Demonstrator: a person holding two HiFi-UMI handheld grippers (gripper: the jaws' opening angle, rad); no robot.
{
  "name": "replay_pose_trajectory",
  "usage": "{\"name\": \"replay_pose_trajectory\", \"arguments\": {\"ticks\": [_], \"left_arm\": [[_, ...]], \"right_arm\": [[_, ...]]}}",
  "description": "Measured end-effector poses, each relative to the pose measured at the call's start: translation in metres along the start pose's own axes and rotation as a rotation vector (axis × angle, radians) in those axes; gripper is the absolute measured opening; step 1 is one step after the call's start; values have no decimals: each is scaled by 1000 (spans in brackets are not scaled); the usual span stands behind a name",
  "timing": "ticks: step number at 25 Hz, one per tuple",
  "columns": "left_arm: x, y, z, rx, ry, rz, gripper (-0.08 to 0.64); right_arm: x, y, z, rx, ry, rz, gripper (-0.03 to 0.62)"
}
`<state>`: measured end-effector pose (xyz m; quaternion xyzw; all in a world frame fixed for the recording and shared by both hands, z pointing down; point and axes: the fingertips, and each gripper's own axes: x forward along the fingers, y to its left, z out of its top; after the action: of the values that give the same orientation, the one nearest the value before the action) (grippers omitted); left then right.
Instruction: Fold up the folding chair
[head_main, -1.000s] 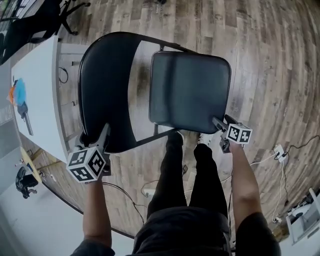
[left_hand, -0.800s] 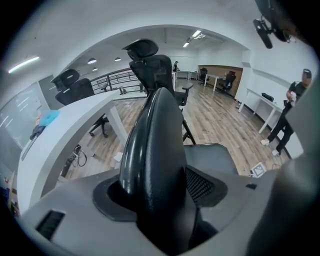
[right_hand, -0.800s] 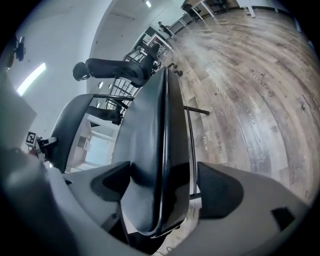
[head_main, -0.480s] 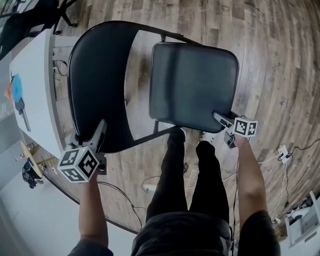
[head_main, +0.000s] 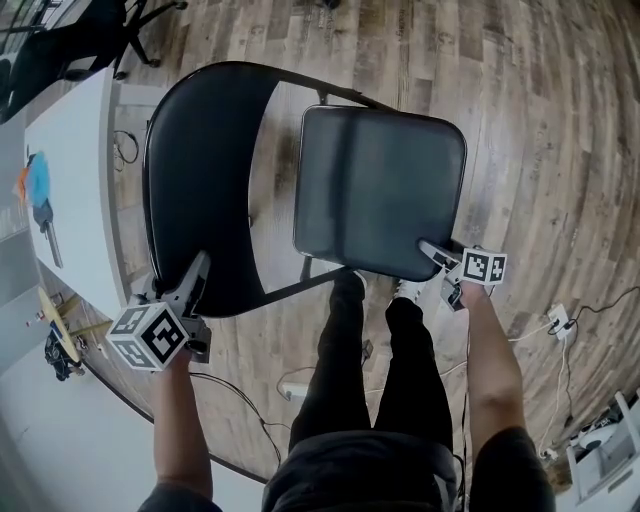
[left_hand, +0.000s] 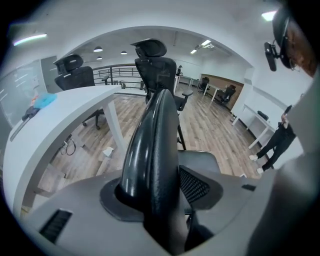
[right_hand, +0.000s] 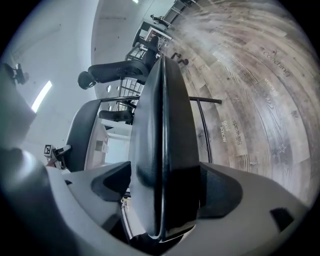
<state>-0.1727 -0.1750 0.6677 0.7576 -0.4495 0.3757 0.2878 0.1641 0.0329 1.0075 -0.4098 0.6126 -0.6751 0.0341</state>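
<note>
You have one folding chair (head_main: 370, 150) before you, standing unfolded on the wooden floor (head_main: 540, 120) directly ahead of your legs (head_main: 365, 370); its seat (head_main: 390, 210) is flat and its backrest (head_main: 195, 190) upright.

Your left gripper (head_main: 200, 262) sits at the chair's backrest, on the end nearest you; in the left gripper view the curved edge of the backrest runs up between the jaws and fills the gap; those jaws have just been closing and both pads lie against it, so this claw is clenched on the backrest.

Your right gripper (head_main: 436, 250) is at the chair's seat, on the front corner nearest your right arm; in the right gripper view the seat's edge stands between the jaws; they have just been opening and are spread wide, straddling the seat just beside both its faces without a squeeze that shows, so this claw is released.

Counted: one chair, two grippers, one on each part; one white desk (head_main: 75, 180) beside the chair on the backrest's side, with a blue item (head_main: 38, 180) lying on it; two black office chairs (left_hand: 155, 60) beyond the folding chair in the left gripper view.
</note>
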Motion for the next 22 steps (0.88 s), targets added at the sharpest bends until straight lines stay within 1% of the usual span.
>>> {"name": "replay_pose_trajectory", "arguments": {"ticks": [4, 7, 10, 14, 22], "left_arm": [[-14, -11, 9, -10, -20, -14, 216], [-28, -20, 21, -11, -37, -22, 204], [-45, -32, 31, -18, -53, -53, 204], [-70, -43, 44, -16, -66, -73, 204], [-110, -66, 62, 6, -84, -100, 202]], "right_arm": [[-6, 20, 3, 5, -10, 16, 394], [-11, 45, 5, 12, -25, 37, 394], [-19, 75, 8, 7, -33, 68, 394], [-25, 125, 5, 4, -43, 106, 394], [-27, 206, 4, 4, -55, 105, 395]]}}
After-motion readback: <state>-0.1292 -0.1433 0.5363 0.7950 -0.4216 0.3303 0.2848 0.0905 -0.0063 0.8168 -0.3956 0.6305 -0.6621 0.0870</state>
